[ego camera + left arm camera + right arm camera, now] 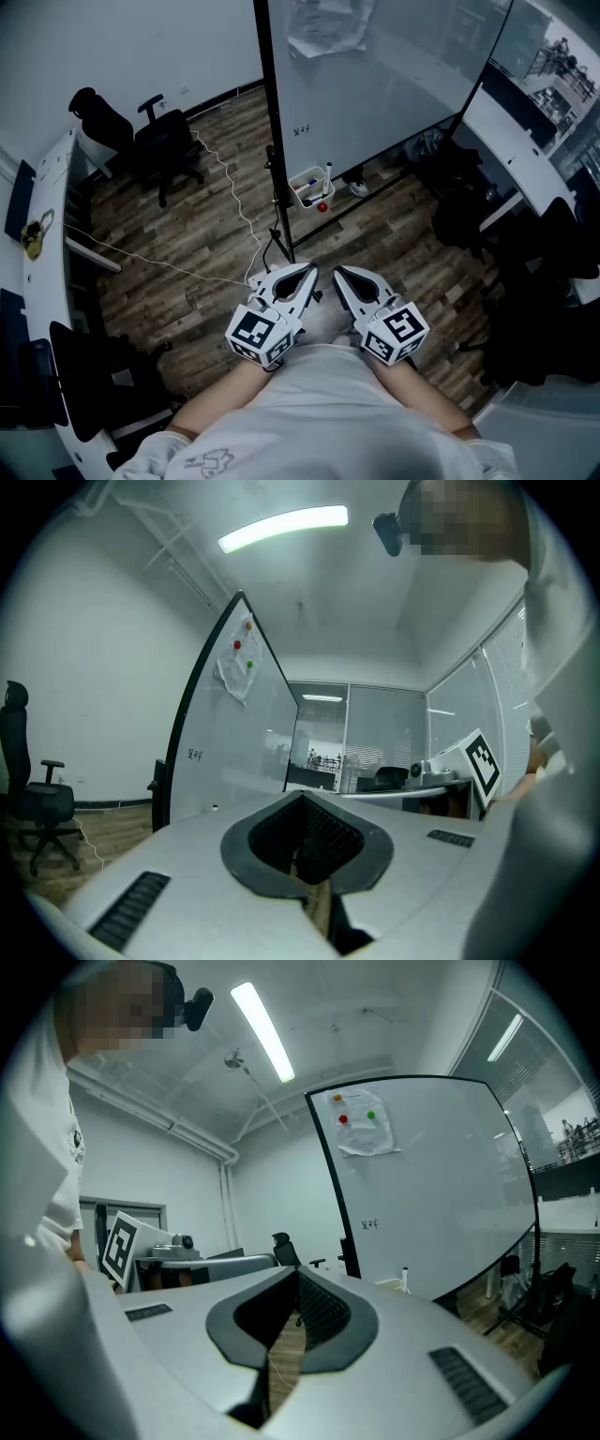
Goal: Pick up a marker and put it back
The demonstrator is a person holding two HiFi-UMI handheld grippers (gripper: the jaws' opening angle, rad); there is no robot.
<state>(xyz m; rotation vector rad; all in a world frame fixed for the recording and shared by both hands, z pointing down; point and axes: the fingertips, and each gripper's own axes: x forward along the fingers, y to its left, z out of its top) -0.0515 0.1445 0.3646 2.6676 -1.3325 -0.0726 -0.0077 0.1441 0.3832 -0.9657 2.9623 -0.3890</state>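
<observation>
A whiteboard (375, 84) on a black stand rises ahead of me. At its foot sits a small white basket (309, 187) with a marker (327, 172) standing upright in it and a red object (322, 206) just below. My left gripper (307, 273) and right gripper (341, 274) are held side by side close to my body, well short of the basket. Both point toward the board, shut with nothing between their jaws. In the right gripper view the marker (405, 1275) shows small beside the whiteboard (431, 1185); the left gripper view shows the whiteboard (234, 752) edge-on.
A black office chair (167, 148) stands at the left and a white cable (234, 202) trails over the wooden floor. A curved white desk (42, 281) lines the left side. Dark bags (459, 202) and another desk (525, 159) are on the right. A paper (364, 1133) is pinned to the board.
</observation>
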